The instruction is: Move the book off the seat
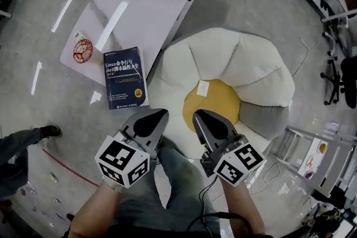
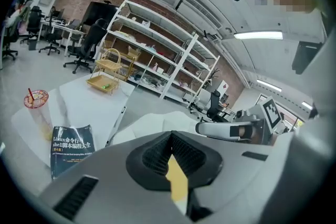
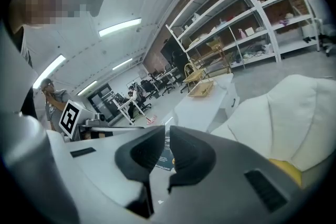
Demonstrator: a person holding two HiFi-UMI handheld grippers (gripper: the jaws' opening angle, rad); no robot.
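Book (image 1: 125, 78) and seat (image 1: 251, 64) are lying apart. We are holding the left gripper (image 1: 160, 115) with its fingers pressed together on nothing. We are holding the right gripper (image 1: 198, 115) narrowed to a thin slit, likewise empty. Both are hovering over the seat's near edge. Beside the seat, the book is lying flat, cover up, on the white table (image 1: 150, 14).

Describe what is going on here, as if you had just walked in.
A person holds a two-jaw gripper in each hand, above their lap. The left gripper's jaws are together and the right gripper's nearly so; neither holds anything. The dark blue book lies flat at the near end of the white table, beside a cup, so it is off the seat. The white seat and its yellow cushion carry only a small white slip.
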